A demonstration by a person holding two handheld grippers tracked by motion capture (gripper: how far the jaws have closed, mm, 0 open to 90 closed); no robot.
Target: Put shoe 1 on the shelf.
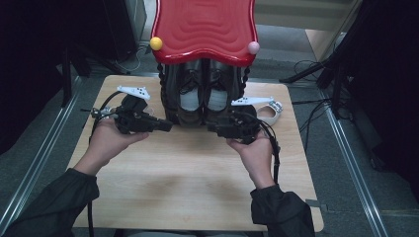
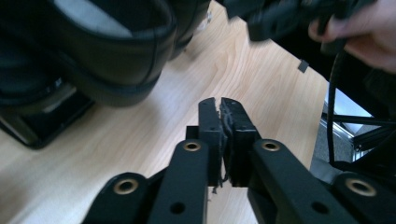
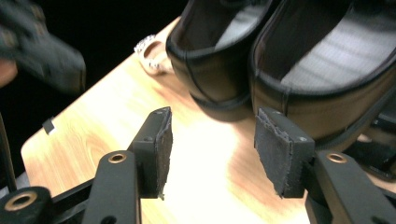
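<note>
Two black leather shoes (image 1: 190,96) (image 1: 217,96) stand side by side, heels toward me, on the low shelf of a rack under a red wavy top (image 1: 205,27). My left gripper (image 1: 167,126) hovers by the left shoe's heel. In the left gripper view this gripper (image 2: 219,105) is shut with nothing between its pads, and the black shoe (image 2: 107,56) sits above and to the left. My right gripper (image 1: 211,127) is at the right shoe's heel. It stands open (image 3: 212,126) and empty, just short of the two heels (image 3: 219,60) (image 3: 327,79).
A yellow ball (image 1: 156,43) and a pink ball (image 1: 253,47) cap the rack's front corners. A white shoe (image 1: 269,112) lies on the wooden table (image 1: 197,182) right of the rack, and a pale shoe (image 3: 152,53) appears beyond the heels. Metal rails run along both sides.
</note>
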